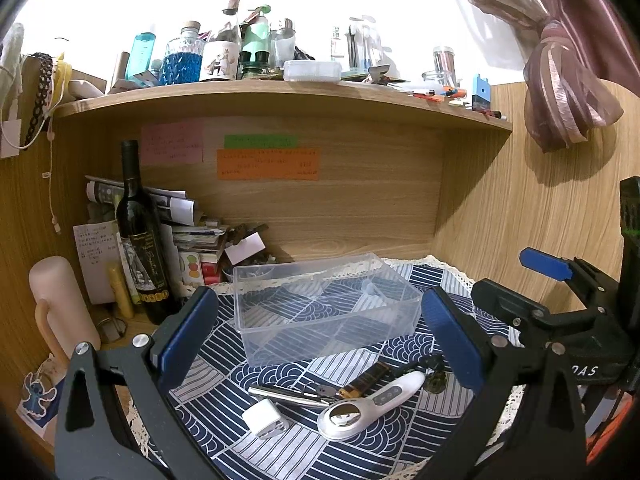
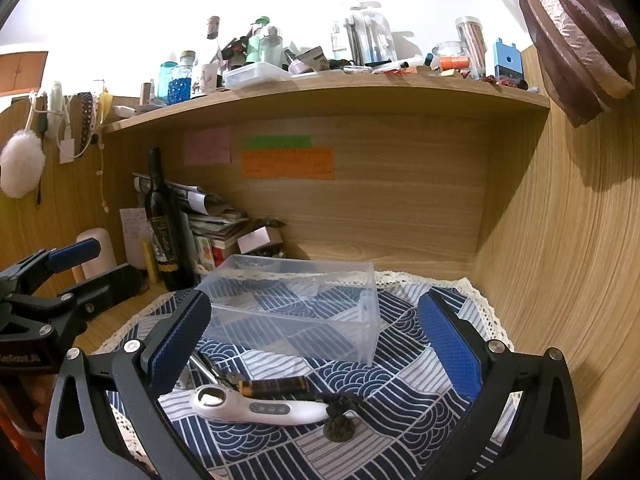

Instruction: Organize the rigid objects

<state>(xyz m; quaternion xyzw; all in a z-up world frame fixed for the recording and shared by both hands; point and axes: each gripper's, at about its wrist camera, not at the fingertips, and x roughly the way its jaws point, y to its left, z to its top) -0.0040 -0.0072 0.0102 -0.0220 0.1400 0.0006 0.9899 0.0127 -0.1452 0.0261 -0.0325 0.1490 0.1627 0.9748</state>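
Judging by how things lie, the sorting has scarcely begun; the clear rectangular plastic storage box sits on the navy-and-white wave-patterned cloth with lace edging, and apart from what looks like a small clear piece near its far right corner, too faint to name, it appears to hold nothing; every loose item lies outside it, at about six o'clock of the box in the left wrist view.

Counted, that cluster holds five things: one white handheld device with a round metal head and three buttons; one white cube-shaped plug adapter; one slim silver metal tool, tweezers or a pen, hard to say; one amber-and-black cylindrical lighter-like stick; one small dark figurine on a round base, at four o'clock of the white device in the right wrist view; there is one box; all five, I judge, have yet to go in.

The left gripper has its blue-padded fingers spread wide, holding nothing, framing the box; the right gripper is likewise spread apart and empty, poised above the cluster.

At ten o'clock of the box stands one dark glass wine bottle beside stacked papers.
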